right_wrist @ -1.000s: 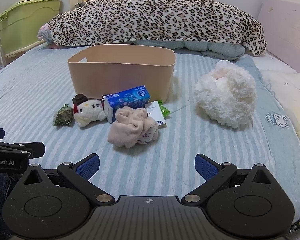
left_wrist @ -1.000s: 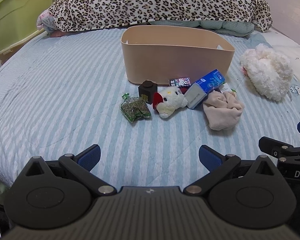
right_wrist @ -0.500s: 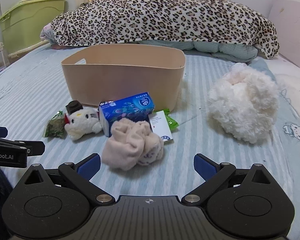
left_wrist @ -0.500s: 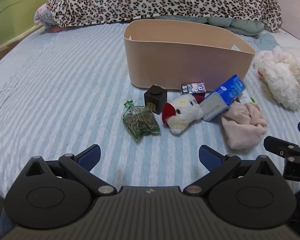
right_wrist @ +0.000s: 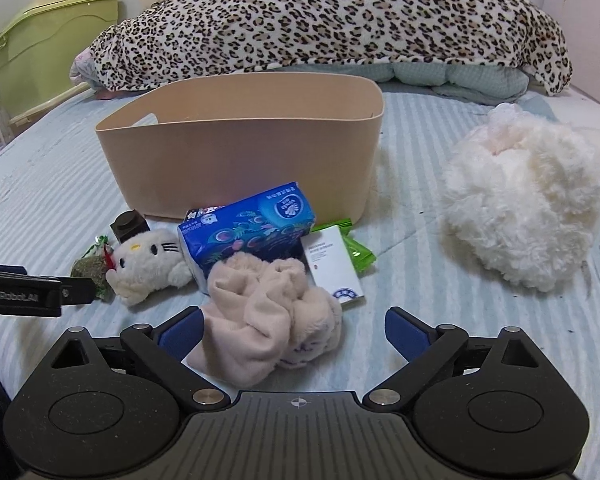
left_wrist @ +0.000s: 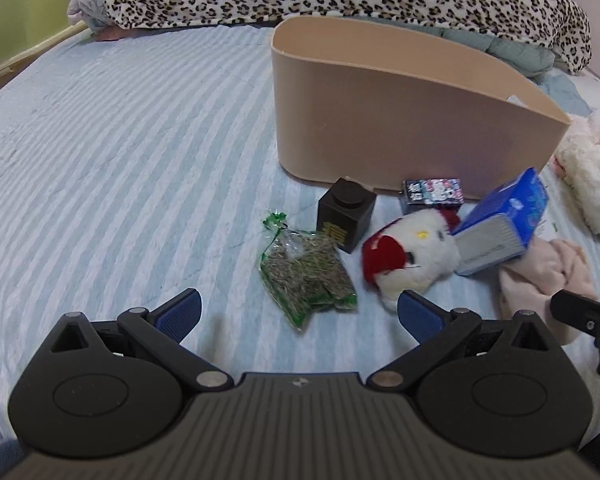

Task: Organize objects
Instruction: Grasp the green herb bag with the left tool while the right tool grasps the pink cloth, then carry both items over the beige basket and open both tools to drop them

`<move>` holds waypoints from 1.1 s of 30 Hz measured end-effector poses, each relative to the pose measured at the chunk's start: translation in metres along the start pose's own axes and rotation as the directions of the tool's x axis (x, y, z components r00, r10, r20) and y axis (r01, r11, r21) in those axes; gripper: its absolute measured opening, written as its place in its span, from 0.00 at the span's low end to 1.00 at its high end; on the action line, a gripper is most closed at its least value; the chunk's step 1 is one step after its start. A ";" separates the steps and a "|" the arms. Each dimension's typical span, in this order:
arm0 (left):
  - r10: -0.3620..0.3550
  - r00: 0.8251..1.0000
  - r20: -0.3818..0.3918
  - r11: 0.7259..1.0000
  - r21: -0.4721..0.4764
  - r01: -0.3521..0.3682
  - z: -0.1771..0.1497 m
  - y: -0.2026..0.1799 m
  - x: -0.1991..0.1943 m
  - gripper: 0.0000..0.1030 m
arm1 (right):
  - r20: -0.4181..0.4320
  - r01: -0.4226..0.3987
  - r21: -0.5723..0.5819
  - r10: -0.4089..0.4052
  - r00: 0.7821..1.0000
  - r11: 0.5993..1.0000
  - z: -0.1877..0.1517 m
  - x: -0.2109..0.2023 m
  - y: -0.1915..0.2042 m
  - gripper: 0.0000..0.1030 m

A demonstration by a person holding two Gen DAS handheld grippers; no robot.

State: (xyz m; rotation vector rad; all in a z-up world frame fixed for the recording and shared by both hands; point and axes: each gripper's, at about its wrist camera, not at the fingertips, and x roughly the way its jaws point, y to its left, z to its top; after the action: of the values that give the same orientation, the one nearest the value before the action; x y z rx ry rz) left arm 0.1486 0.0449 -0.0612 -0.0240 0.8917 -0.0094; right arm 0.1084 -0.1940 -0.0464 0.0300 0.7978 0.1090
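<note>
Hovering low over the striped bed [left_wrist: 120,152], both grippers hold fingers spread, gripping nothing. Left gripper [left_wrist: 298,314] faces the green herb packet [left_wrist: 306,276], in front of the beige bin [left_wrist: 400,120]. Right gripper [right_wrist: 292,330] sits at the pink cloth [right_wrist: 268,316], also before the bin, with a blue tissue pack [right_wrist: 248,234] between them.

One bin [right_wrist: 240,160], two plush toys [right_wrist: 148,264], one tissue pack [right_wrist: 252,232].

Bare bed [left_wrist: 120,168] left of herb bag [left_wrist: 306,276]; bin [left_wrist: 400,120] walls off behind, items crowd right side.
</note>
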 end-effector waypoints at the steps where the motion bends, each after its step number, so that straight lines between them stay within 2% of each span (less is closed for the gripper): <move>1: -0.005 1.000 -0.003 1.000 -0.001 0.005 0.001 0.003 0.003 1.00 | -0.003 -0.004 -0.001 0.004 1.000 1.000 0.000 0.002 0.001 0.93; 5: -0.027 1.000 -0.009 1.000 -0.005 0.027 0.005 0.010 0.013 1.00 | -0.015 -0.006 -0.008 0.005 1.000 1.000 0.002 0.011 0.005 0.90; 7: -0.019 1.000 -0.021 1.000 0.007 0.019 0.007 0.010 0.020 1.00 | -0.026 -0.011 0.000 0.011 1.000 1.000 0.002 0.017 0.004 0.87; 9: -0.008 1.000 -0.023 1.000 0.030 0.009 0.009 0.008 0.026 0.99 | -0.041 -0.020 0.012 0.021 0.999 1.000 0.002 0.024 0.003 0.79; 11: 0.005 1.000 -0.030 0.999 0.053 -0.004 0.010 0.006 0.032 0.84 | -0.053 -0.028 0.024 0.029 0.998 0.999 0.001 0.029 0.002 0.72; 12: 0.002 0.999 -0.054 0.998 0.060 0.001 0.009 0.005 0.036 0.74 | -0.057 -0.029 0.025 0.031 0.998 0.999 0.001 0.031 0.001 0.65; 14: -0.004 0.998 -0.066 0.998 0.060 0.008 0.008 0.005 0.040 0.71 | -0.049 -0.027 0.026 0.029 0.998 0.999 0.000 0.031 0.000 0.58; 16: -0.014 0.999 -0.045 0.996 0.083 0.018 0.006 0.004 0.036 0.50 | -0.033 -0.035 0.033 0.036 0.999 0.999 -0.001 0.027 -0.002 0.50; 18: -0.033 0.999 -0.040 0.996 0.087 0.036 0.006 0.004 0.032 0.42 | -0.019 -0.038 0.040 0.039 0.999 0.998 -0.001 0.023 -0.003 0.47; 25: -0.047 0.998 -0.038 0.996 0.077 0.050 0.008 0.008 0.013 0.38 | 0.049 -0.049 0.062 0.046 0.998 0.997 0.005 -0.004 -0.010 0.43; 29: -0.053 0.998 0.038 0.995 0.087 0.050 0.021 0.008 -0.015 0.38 | 0.097 -0.050 0.055 0.044 0.994 0.997 0.017 -0.020 -0.015 0.43; 33: -0.059 0.987 0.146 0.993 0.113 0.042 0.041 0.005 -0.050 0.38 | 0.150 -0.031 0.043 0.024 0.988 0.999 0.037 -0.033 -0.020 0.43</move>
State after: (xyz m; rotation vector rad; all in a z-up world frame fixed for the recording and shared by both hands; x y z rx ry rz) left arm 0.1492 0.0513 0.0037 0.0549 0.7392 -0.1028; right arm 0.1141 -0.2172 0.0019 0.0908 0.6504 0.1138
